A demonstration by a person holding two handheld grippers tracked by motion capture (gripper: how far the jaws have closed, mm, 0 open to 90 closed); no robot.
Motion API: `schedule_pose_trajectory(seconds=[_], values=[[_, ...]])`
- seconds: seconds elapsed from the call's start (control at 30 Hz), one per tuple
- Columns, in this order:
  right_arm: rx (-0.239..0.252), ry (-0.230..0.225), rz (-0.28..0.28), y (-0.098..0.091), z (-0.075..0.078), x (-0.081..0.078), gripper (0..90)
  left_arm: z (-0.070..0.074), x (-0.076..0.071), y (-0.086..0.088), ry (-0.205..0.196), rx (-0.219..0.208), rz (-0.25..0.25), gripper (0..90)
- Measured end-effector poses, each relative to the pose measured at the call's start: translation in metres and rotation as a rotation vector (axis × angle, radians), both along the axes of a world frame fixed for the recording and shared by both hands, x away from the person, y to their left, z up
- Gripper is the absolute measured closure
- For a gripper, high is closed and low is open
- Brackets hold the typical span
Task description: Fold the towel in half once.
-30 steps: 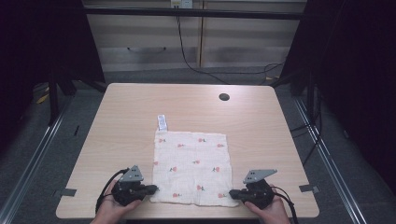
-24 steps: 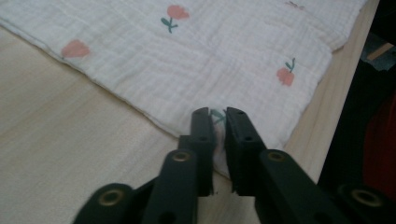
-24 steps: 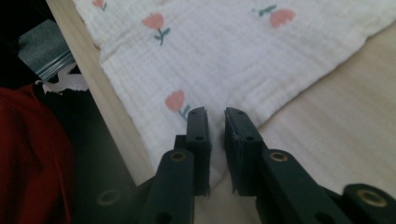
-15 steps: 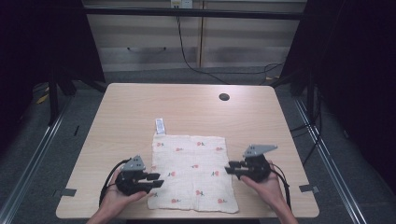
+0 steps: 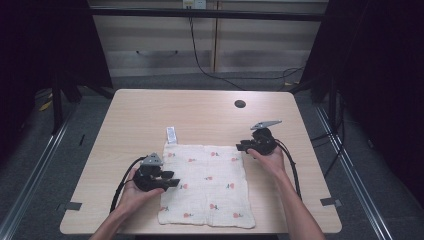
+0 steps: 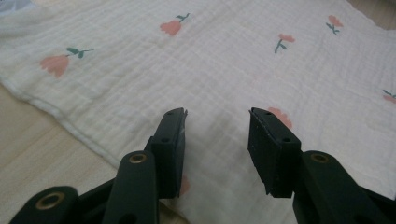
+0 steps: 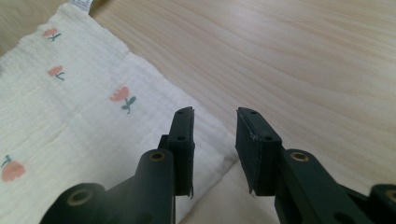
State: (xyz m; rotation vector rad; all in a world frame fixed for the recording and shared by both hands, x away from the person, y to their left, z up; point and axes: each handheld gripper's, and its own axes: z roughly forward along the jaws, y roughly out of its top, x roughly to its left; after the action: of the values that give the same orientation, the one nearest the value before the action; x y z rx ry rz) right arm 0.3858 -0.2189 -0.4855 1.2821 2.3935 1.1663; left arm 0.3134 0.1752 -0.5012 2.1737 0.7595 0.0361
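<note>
High view: the cloth [image 5: 207, 184] lies flat at the table's [image 5: 140, 112] near edge, left gripper [image 5: 170, 183] over its left border, right gripper [image 5: 242, 146] at its far-right corner, both parted and empty. Pinch squarely on the hem. Right gripper view alone reveals that corner [image 7: 219, 156] beneath the jaws.

The high view looks forward and down from above the person's side, taking in the whole light wooden surface [image 5: 200, 115] and the dark floor around it. The left gripper view sits low and very close, looking past its own black fingers [image 6: 170, 140] across the white crinkled cloth printed with small pink flowers [image 6: 233, 70]. The right gripper view, just as close, faces that cloth's edge and bare wood beside it. All three views share the cloth.
</note>
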Motion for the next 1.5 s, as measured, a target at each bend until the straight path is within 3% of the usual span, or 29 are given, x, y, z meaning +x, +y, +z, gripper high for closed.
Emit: schedule_pose_trajectory(seconds=[0.13,0.2,0.27,0.37,0.53,0.6,0.73,0.8,0.9,0.97,1.03,1.13,1.2,1.27,1.33,1.4,1.43,1.5], values=[[-0.020,0.022,-0.004,0.003,-0.005,0.009,67.4,-0.001,0.000,0.001,-0.002,-0.006,0.003,56.5],[-0.050,0.034,-0.006,0.003,-0.010,0.011,67.5,-0.001,-0.002,0.000,-0.024,0.004,0.013,56.8],[-0.047,0.034,-0.003,0.002,-0.014,0.011,67.6,-0.001,-0.004,-0.001,-0.042,0.016,0.012,56.6],[-0.046,0.033,0.001,0.002,-0.017,0.010,68.9,-0.002,-0.003,0.001,-0.031,-0.005,0.009,56.8],[-0.077,0.020,0.035,0.006,-0.017,0.006,84.9,-0.004,-0.002,0.003,-0.038,-0.012,0.008,58.9],[-0.067,0.026,0.032,0.005,-0.017,0.005,86.8,-0.003,-0.004,0.002,-0.048,-0.003,0.009,58.6],[-0.022,0.020,0.030,0.004,-0.016,0.003,87.6,-0.003,-0.004,0.002,-0.036,-0.010,0.007,56.7],[-0.018,0.020,0.026,0.003,-0.015,0.003,87.6,-0.003,-0.002,0.003,-0.023,-0.013,0.004,56.6],[-0.001,0.012,0.022,0.002,-0.013,0.002,87.6,-0.001,-0.002,0.005,0.026,-0.029,-0.001,51.1],[0.002,0.013,0.024,0.002,-0.012,0.001,87.6,-0.002,-0.005,0.007,0.020,-0.032,-0.002,50.5],[0.009,0.006,0.019,0.001,-0.012,0.000,87.7,-0.002,-0.003,0.009,0.041,-0.047,-0.008,51.0],[0.013,0.008,0.008,-0.002,-0.012,-0.003,87.8,0.004,0.004,0.015,0.045,-0.067,0.018,47.9],[0.022,0.010,0.010,-0.004,-0.012,-0.005,87.7,0.012,0.012,0.019,0.005,-0.071,0.056,47.1],[0.019,0.003,0.012,-0.006,-0.011,-0.005,87.7,0.015,0.025,0.024,0.033,-0.077,0.097,46.5],[0.023,-0.007,0.012,-0.007,-0.010,-0.005,87.8,0.015,0.036,0.027,0.027,-0.058,0.154,47.3],[0.021,-0.002,0.013,-0.006,-0.009,-0.006,87.8,0.013,0.048,0.033,0.019,-0.098,0.204,46.2],[0.022,-0.001,0.013,-0.005,-0.009,-0.006,87.7,0.012,0.055,0.035,0.035,-0.104,0.203,46.3],[0.021,-0.001,0.016,-0.005,-0.009,-0.007,87.7,0.010,0.065,0.036,0.025,-0.114,0.230,43.8]])
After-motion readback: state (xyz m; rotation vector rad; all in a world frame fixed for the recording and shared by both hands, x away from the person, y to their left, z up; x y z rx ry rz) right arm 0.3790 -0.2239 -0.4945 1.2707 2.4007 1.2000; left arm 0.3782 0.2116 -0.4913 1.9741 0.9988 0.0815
